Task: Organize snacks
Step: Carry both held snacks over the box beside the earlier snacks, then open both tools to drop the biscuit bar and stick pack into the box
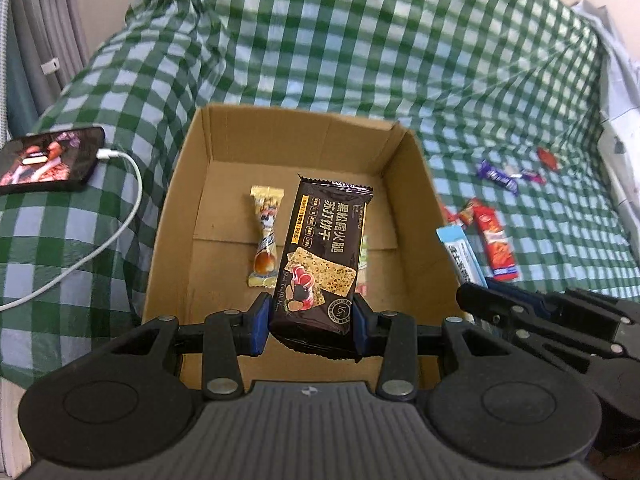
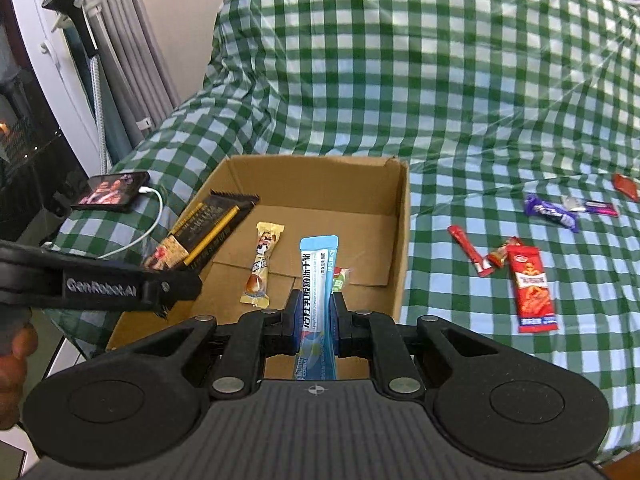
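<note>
An open cardboard box (image 1: 404,184) (image 2: 400,216) sits on the green checked cloth. My left gripper (image 1: 312,320) is shut on a dark cracker packet (image 1: 324,248) (image 2: 208,228) and holds it over the box. My right gripper (image 2: 315,316) is shut on a thin light-blue stick packet (image 2: 316,280) (image 1: 460,256), over the box's near right part. On the box floor lie a gold candy wrapper (image 1: 264,240) (image 2: 262,264) and a small green-and-red sweet (image 2: 340,276), which the held packets partly hide.
Loose snacks lie on the cloth right of the box: a red packet (image 2: 534,284), a thin red stick (image 2: 468,250), a purple bar (image 2: 552,210) and several small sweets. A phone (image 1: 48,160) with a white cable (image 1: 120,216) rests left of the box.
</note>
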